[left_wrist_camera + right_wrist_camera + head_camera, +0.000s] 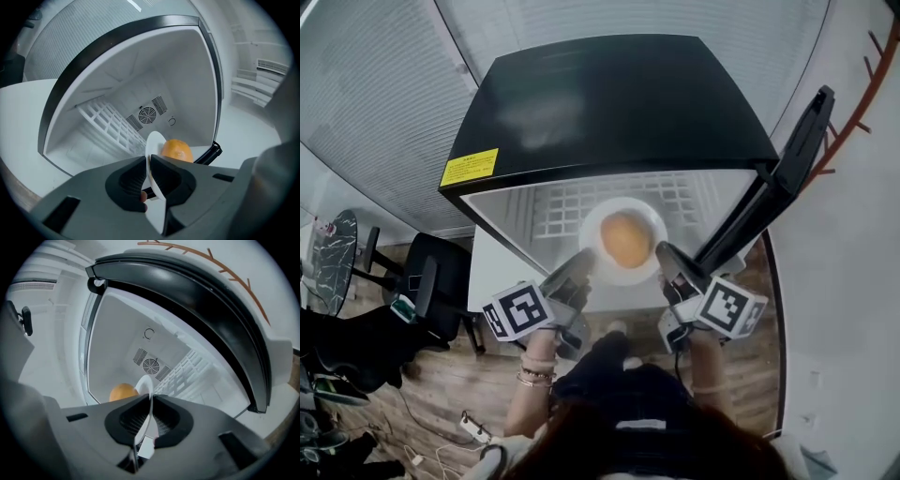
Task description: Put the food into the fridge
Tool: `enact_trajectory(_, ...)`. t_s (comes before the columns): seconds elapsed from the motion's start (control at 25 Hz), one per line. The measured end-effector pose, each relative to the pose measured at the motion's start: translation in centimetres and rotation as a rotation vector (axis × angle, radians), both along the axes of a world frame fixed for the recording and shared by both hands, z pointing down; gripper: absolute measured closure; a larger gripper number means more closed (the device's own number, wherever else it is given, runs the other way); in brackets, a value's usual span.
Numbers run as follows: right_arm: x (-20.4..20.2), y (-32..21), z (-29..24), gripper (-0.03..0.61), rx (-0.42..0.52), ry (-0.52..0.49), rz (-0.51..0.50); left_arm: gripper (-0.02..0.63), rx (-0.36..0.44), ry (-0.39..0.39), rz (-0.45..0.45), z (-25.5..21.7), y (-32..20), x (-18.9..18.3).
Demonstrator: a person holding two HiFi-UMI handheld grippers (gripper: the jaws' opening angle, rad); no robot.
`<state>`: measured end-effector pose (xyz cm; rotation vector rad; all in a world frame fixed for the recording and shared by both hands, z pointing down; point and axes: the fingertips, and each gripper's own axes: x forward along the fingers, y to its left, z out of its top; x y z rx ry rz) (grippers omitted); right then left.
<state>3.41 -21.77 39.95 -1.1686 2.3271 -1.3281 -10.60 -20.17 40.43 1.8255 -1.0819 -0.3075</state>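
Observation:
A white plate (pixel 600 221) carries a round orange bun (pixel 626 239) and hovers at the mouth of a small black fridge (pixel 609 103) whose door (pixel 787 169) stands open at the right. My left gripper (pixel 581 264) is shut on the plate's left rim, my right gripper (pixel 667 258) is shut on its right rim. In the left gripper view the plate (pixel 153 149) shows edge-on between the jaws, with the bun (pixel 176 151) beyond. The right gripper view shows the plate (pixel 145 386) and the bun (pixel 123 392) the same way.
Inside the fridge a white wire shelf (pixel 567 208) spans the cavity, and a round fan vent (pixel 146 114) sits on the back wall. A black office chair (pixel 431 281) stands at the left on the wood floor (pixel 441 394). A white wall (pixel 853 281) runs along the right.

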Motion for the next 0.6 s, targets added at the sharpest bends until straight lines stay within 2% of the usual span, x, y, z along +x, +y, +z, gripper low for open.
enact_trajectory(0.28,-0.5,-2.3,0.3,0.554,-0.005,-0.002,0.021,0.578,-0.019,0.007,-0.011,0.5,-2.3,-0.5)
enact_trajectory(0.6,-0.8,-4.2,0.9,0.554,-0.018,0.004,0.044,0.575,-0.025,-0.023,-0.007,0.9,-4.3,-1.0)
